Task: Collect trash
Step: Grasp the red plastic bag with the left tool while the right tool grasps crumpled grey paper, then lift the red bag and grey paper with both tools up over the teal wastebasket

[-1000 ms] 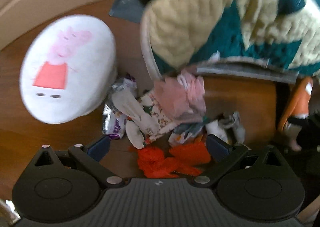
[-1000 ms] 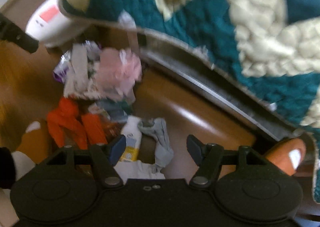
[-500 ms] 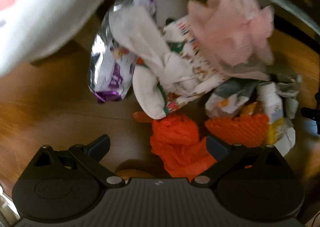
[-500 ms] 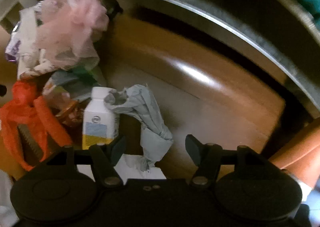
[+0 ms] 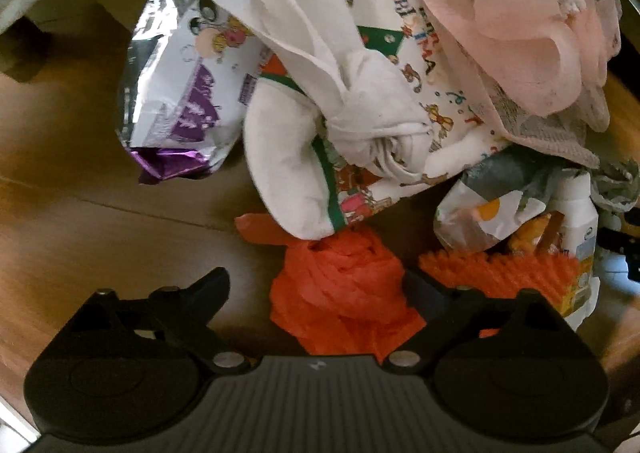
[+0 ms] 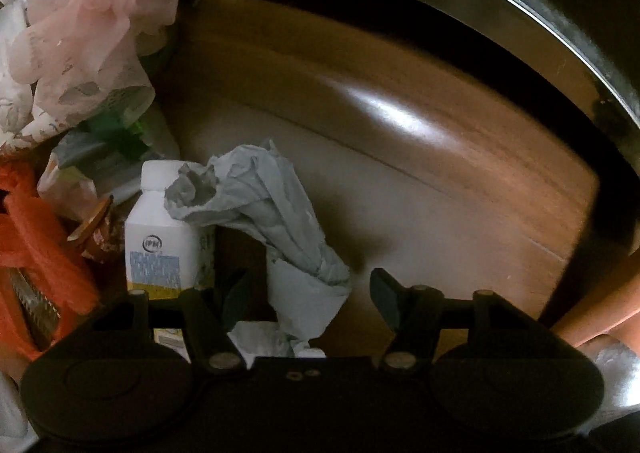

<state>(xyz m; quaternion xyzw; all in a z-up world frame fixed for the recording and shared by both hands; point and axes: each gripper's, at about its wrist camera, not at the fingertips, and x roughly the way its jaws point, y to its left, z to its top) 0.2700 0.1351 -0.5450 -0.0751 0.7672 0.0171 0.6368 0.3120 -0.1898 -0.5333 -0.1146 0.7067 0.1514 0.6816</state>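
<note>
A heap of trash is seen lying on a brown wooden floor (image 5: 72, 237). In the left wrist view, a crumpled orange plastic bag (image 5: 340, 285) is found at the near edge of the heap, between the fingers of the left gripper (image 5: 320, 289). These fingers are spread and are closing; the right one is touched or overlapped by the bag, while the left one is kept apart from it, so nothing is yet pinched. Just above the bag, a white printed wrapper with a green stripe (image 5: 304, 173) is draped with a twisted white tissue (image 5: 320, 53). To the left of these, a silver and purple foil packet (image 5: 176, 93) is laid flat. A pink mesh puff (image 5: 520, 21) is piled at the upper right, and below it a white bottle (image 5: 576, 221) and an orange ridged piece (image 5: 500, 269) are wedged.

In the right wrist view, a crumpled grey paper wad (image 6: 272, 213) is seen on the floor (image 6: 440, 213), its lower end lying between the fingers of the right gripper (image 6: 308, 293). These fingers are held spread, and the wad is not pressed by either. The white bottle (image 6: 168, 237) is touched by the wad on its left side. A dark curved rim with a bright edge (image 6: 520, 13) is seen beyond.
</note>
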